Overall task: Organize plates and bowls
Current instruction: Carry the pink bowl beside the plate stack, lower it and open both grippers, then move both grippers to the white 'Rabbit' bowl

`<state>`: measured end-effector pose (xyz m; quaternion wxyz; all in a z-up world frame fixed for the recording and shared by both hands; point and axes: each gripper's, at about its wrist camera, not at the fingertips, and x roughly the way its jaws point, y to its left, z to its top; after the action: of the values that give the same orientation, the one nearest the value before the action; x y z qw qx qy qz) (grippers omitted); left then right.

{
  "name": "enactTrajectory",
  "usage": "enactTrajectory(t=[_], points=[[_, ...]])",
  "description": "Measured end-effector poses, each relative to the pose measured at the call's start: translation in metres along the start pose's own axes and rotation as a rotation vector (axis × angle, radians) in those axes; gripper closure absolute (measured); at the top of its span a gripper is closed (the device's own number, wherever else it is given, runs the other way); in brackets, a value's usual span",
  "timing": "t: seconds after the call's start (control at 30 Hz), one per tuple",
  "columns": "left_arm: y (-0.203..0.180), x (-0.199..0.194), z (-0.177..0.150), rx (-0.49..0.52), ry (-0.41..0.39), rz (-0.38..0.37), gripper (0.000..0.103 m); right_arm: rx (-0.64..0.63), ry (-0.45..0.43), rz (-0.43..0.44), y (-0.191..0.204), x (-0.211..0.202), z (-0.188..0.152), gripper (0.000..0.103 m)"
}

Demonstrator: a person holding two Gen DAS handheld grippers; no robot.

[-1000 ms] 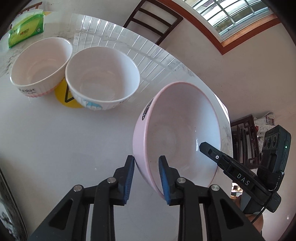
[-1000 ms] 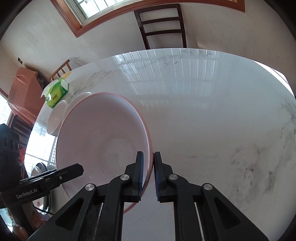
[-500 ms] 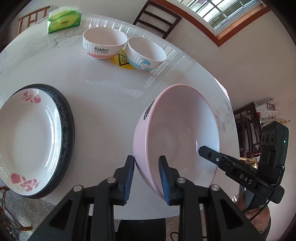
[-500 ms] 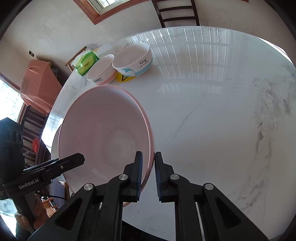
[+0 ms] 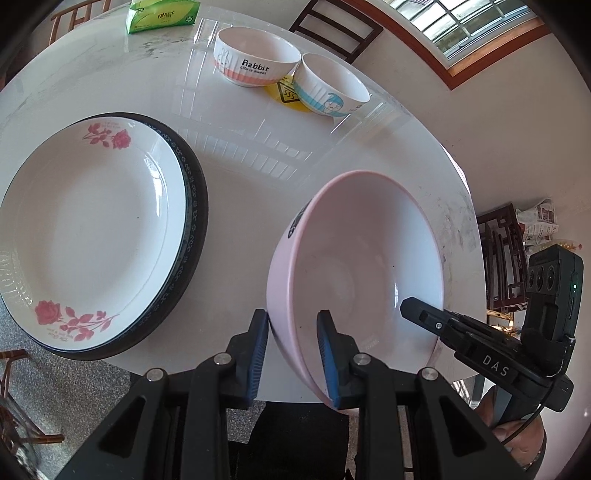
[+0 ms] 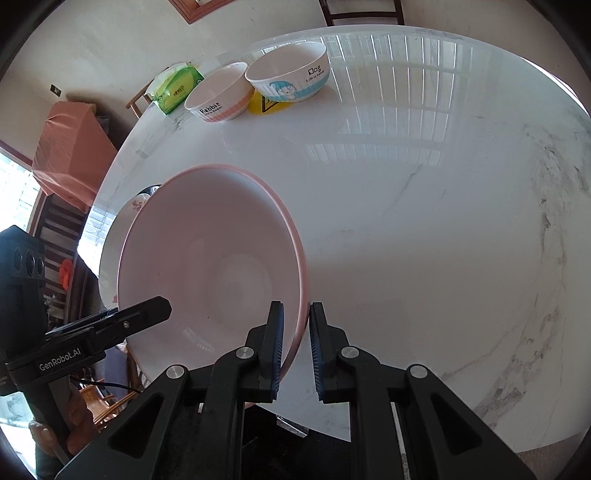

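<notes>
Glossy glazed ceramic on pink bowl (image 5: pixel 373 258), smooth, with soft highlights. Same glazed finish on rose plate (image 5: pixel 92 229), dark plate (image 5: pixel 195 206) beneath it, rabbit bowl (image 5: pixel 255 59) and dog bowl (image 5: pixel 328 86). Polished marble-look table (image 6: pixel 424 221), mirror-glossy, grey veining. Matt black plastic on left gripper (image 5: pixel 291 354) and right gripper (image 6: pixel 295 350); ribbed blue rubbery pads (image 5: pixel 258 350); bright metal screw heads. Shiny plastic wrap on tissue pack (image 5: pixel 162 14). Varnished wood on chair (image 5: pixel 332 29).
</notes>
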<state>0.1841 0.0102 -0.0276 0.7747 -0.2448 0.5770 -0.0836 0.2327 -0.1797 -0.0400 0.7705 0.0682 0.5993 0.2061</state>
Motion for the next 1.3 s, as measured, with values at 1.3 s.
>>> enactTrajectory(t=[1.3], points=[[0.007,-0.078,0.060,0.225,-0.224,0.168,0.053,0.066,-0.135,0.305,0.057,-0.040,0.077,0.083]])
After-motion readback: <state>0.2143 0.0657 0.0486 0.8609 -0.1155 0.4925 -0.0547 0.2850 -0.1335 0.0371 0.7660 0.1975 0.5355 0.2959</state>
